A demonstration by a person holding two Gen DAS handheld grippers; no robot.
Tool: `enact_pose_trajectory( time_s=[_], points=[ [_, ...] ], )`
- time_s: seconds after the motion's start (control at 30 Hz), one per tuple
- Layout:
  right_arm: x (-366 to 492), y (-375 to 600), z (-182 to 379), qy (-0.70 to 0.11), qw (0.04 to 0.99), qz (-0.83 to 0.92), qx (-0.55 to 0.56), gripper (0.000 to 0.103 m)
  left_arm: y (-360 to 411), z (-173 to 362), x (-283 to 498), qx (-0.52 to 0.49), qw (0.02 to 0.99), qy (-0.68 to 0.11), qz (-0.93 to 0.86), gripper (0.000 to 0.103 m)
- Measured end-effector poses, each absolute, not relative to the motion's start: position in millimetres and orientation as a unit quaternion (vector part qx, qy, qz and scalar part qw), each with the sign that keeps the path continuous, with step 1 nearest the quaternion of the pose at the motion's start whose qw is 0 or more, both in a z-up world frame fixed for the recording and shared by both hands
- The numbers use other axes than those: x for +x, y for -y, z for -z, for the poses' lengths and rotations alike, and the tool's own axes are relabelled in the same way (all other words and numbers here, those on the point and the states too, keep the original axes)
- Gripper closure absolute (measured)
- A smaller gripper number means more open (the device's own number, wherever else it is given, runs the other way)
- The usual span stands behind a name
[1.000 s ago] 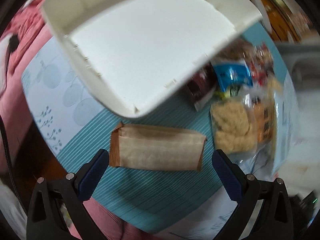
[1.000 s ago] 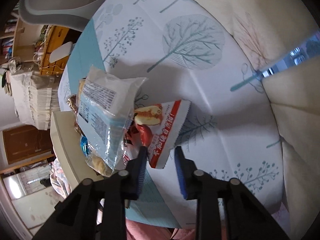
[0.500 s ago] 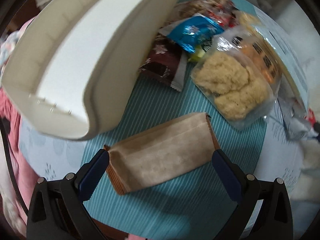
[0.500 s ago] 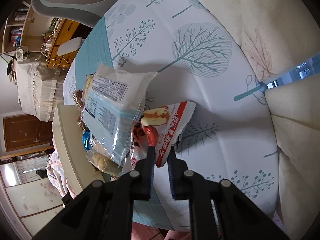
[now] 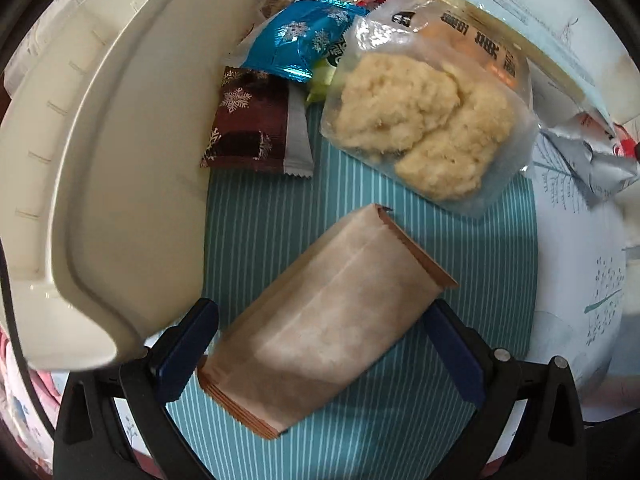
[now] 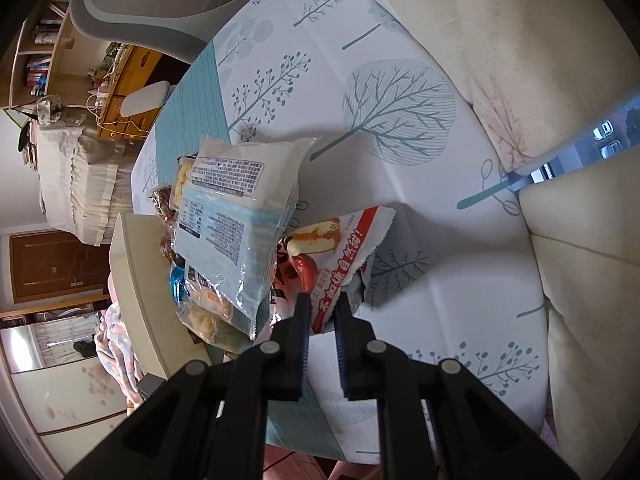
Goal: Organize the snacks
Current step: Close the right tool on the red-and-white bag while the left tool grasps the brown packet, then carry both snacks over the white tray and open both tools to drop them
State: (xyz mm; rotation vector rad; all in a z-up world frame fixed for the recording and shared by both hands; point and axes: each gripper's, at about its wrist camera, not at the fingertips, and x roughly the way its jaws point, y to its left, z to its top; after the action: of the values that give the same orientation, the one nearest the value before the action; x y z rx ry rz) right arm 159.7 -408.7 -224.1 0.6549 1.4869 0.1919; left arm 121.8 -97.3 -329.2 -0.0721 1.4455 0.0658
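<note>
Right wrist: tree-print tablecloth (image 6: 400,128), bookshelves (image 6: 38,56).

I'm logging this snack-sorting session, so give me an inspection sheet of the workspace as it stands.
Surface: tablecloth with tree print and a teal striped panel.
Job's things: brown paper packet flat on the stripes; cream tray beside it; dark snowflake packet, blue foil packet and clear bag of pale cakes piled together; red-and-white packet at the pile's edge.
Clutter: nothing seen.
Grippers: left gripper open, straddling the brown paper packet; right gripper closed on the red-and-white packet's corner.
Cables: pale leads on the wooden cabinet.
Surroundings: grey chair, bookshelves, cream cushions.
</note>
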Motion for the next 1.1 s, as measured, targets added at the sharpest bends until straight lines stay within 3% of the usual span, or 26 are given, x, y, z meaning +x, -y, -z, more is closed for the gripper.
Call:
enact_pose_trajectory(
  time_s=[0.23,0.5,0.6,0.9,1.1],
  points=[
    [159,411,222,-0.662,0.684,-0.086,0.295,0.091,103,329,124,-0.037,0.76,-0.649,-0.033,0.006],
    [160,410,218,-0.658,0.686,-0.093,0.295,0.091,131,320,102,-0.057,0.77,-0.632,-0.059,0.036],
    [157,410,215,-0.657,0.687,-0.098,0.295,0.091,147,320,102,-0.064,0.764,-0.638,-0.068,0.042],
    [145,399,202,-0.646,0.693,-0.138,0.289,0.091,197,325,91,-0.092,0.748,-0.656,-0.047,0.043],
    [132,386,190,-0.636,0.699,-0.174,0.278,0.091,223,301,91,-0.084,0.766,-0.637,-0.033,0.043]
  ],
)
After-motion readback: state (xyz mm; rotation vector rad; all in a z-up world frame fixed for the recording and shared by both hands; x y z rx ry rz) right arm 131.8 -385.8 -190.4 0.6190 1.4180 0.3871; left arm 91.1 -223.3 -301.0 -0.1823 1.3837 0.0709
